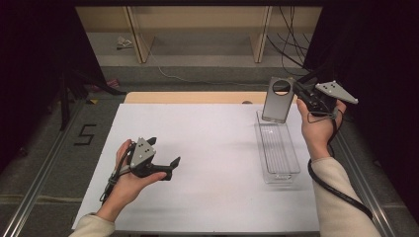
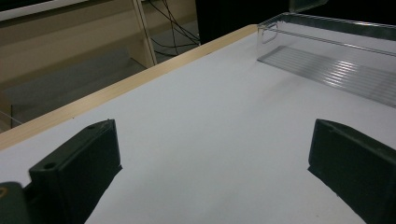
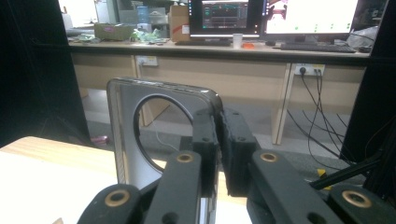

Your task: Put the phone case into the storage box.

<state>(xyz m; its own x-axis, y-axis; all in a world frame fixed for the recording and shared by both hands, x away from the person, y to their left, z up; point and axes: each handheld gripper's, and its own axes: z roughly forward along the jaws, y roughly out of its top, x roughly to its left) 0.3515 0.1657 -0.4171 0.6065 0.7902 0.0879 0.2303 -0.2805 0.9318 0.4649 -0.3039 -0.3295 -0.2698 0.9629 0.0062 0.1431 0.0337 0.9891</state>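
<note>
A grey phone case (image 1: 276,100) is pinched at its edge by the right tongs (image 1: 299,94), just above the clear tray (image 1: 276,170). The left tongs (image 1: 163,155) are spread wide, well apart from it.

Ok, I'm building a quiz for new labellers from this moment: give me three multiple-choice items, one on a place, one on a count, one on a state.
1. Where does the clear tray lie on the white table?
A. on the right side
B. at the left edge
C. in the middle

2. How many round holes does the grey phone case have?
A. none
B. one
C. three

3. How do the jaws of the left gripper stand?
A. shut on the case
B. shut on the tray
C. open, with nothing between them

Answers:
1 A: the high view shows the tray along the table's right side, below the right gripper.
2 B: a single large round hole sits near the case's top.
3 C: the left gripper view shows its jaws wide apart over bare table.
</note>
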